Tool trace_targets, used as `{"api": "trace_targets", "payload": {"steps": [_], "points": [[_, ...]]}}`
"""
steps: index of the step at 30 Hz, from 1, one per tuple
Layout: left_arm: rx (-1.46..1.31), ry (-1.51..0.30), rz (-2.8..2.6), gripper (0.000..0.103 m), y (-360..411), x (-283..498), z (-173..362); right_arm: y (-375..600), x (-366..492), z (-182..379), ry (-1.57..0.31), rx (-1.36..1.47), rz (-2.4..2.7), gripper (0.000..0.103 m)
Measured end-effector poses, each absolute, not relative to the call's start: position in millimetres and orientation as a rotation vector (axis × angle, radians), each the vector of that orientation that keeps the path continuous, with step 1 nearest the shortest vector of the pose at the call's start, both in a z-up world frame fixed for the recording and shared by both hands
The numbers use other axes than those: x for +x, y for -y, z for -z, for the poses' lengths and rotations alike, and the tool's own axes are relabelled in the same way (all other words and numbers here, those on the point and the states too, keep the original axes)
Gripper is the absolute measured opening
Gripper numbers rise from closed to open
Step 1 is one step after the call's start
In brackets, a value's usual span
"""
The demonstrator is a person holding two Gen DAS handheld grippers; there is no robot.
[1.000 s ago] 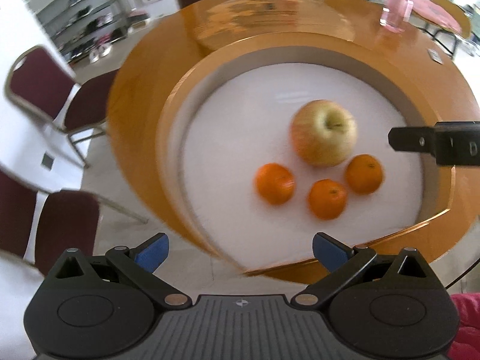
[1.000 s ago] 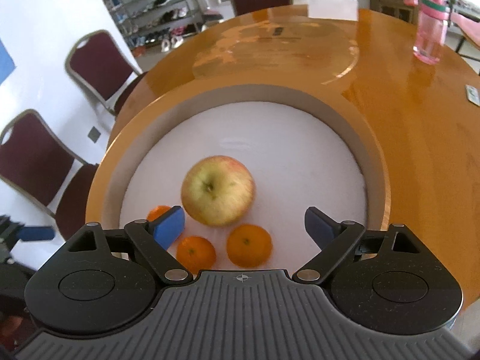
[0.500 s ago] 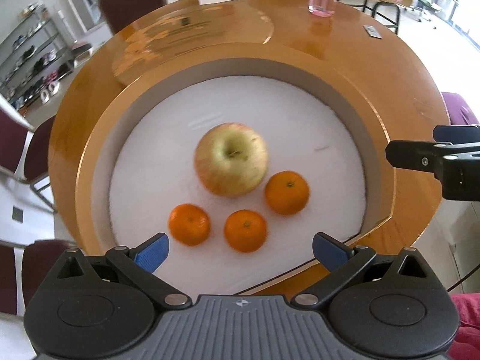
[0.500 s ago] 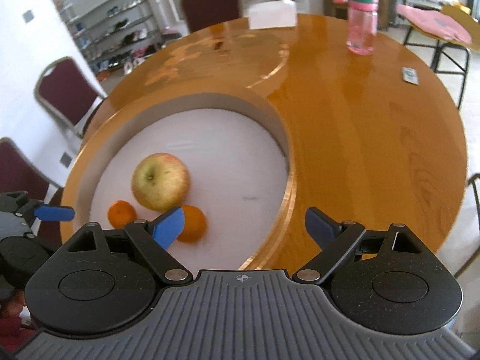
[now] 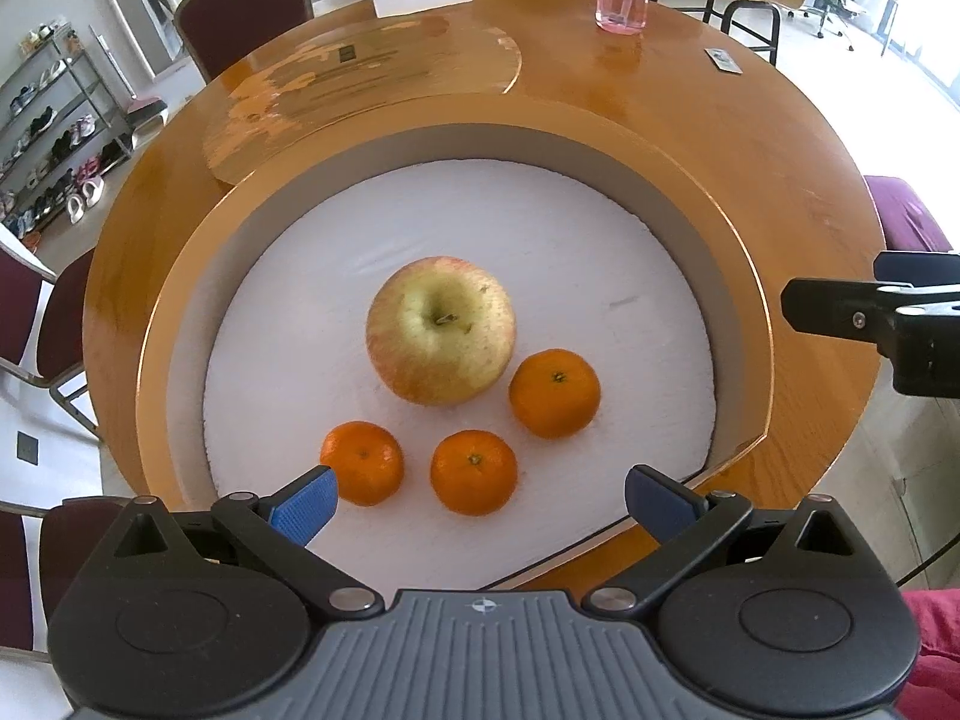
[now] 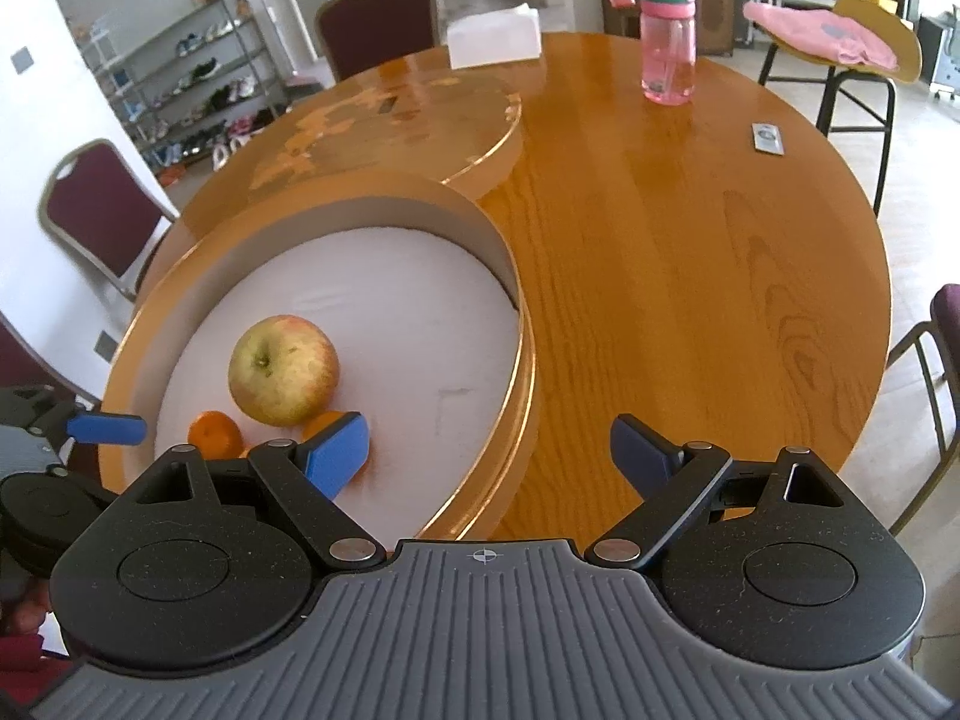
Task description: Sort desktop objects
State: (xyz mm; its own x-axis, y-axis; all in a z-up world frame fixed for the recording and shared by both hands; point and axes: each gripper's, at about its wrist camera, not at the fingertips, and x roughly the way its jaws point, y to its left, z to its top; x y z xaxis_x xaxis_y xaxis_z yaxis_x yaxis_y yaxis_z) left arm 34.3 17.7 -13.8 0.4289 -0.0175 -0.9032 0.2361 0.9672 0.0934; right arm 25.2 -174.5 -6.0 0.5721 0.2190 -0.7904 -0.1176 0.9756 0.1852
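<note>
A yellow-red apple [image 5: 441, 330] sits on the white round tray [image 5: 570, 252] with three mandarins in front of it: left [image 5: 362, 462], middle [image 5: 473, 471] and right [image 5: 554, 393]. My left gripper [image 5: 480, 501] is open and empty, just short of the left and middle mandarins. My right gripper [image 6: 489, 453] is open and empty, over the tray's right rim; its left pad partly hides a mandarin [image 6: 327, 423]. The apple [image 6: 282, 369] and another mandarin [image 6: 215, 435] show in the right wrist view. The right gripper also shows in the left wrist view [image 5: 870, 312].
The tray has a raised wooden rim [image 6: 522, 372] and lies on a round wooden table [image 6: 690, 252]. A pink bottle [image 6: 666, 42], a white tissue box [image 6: 495, 36] and a small remote [image 6: 768, 138] stand at the far side. Maroon chairs [image 6: 102, 210] surround the table.
Both views have swung right: my left gripper now faces the fruit squarely, and my right gripper has shifted right, over the tray's rim and bare table. The fruit has not moved.
</note>
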Motion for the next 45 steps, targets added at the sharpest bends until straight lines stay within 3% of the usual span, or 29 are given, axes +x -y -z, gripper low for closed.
{"api": "trace_targets", "payload": {"steps": [21,37,45], "points": [[0.126,-1.132,0.096,0.103,-86,23,18,154,21,-15,-0.925,0.052,-0.161,0.090],[0.086,-1.037,0.116,0.103,-100,38,-12,160,22,-99,-0.790,-0.134,-0.073,0.091],[0.027,-1.000,0.177,0.103,-78,57,-30,179,33,-189,-0.672,-0.290,-0.049,0.092]]}}
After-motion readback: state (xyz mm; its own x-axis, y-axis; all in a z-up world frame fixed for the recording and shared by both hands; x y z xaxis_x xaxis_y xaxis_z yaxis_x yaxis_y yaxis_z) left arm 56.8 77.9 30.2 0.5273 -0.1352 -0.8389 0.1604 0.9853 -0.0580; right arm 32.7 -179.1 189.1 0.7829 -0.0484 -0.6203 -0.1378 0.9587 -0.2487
